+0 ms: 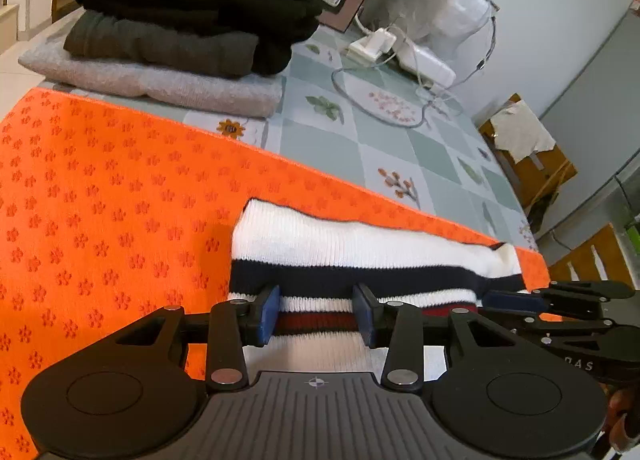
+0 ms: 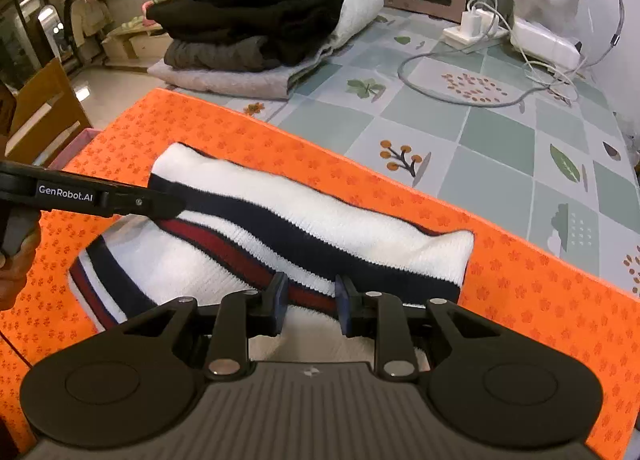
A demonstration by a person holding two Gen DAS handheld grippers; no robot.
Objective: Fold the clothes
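Observation:
A white knit sweater [image 1: 340, 244] with navy and red stripes lies folded on an orange flower-print mat [image 1: 100, 200]. My left gripper [image 1: 316, 314] is at its near edge, blue pads narrowed on the striped fabric that runs between them. In the right wrist view the sweater [image 2: 320, 216] shows a folded-over upper layer; its far edge is blurred. My right gripper [image 2: 311, 302] holds the red-and-navy band near the sweater's right end. The left gripper [image 2: 172, 204] reaches in from the left onto the sweater's left end. The right gripper [image 1: 516, 300] appears side-on at the right.
A stack of folded dark and grey clothes [image 2: 248, 20] sits at the back left of the tiled tablecloth [image 1: 400, 148]. A power strip with chargers [image 2: 472, 30], a looped cable [image 2: 440, 96] and a plastic bag [image 1: 440, 0] occupy the back right. A wooden chair [image 2: 44, 112] stands left.

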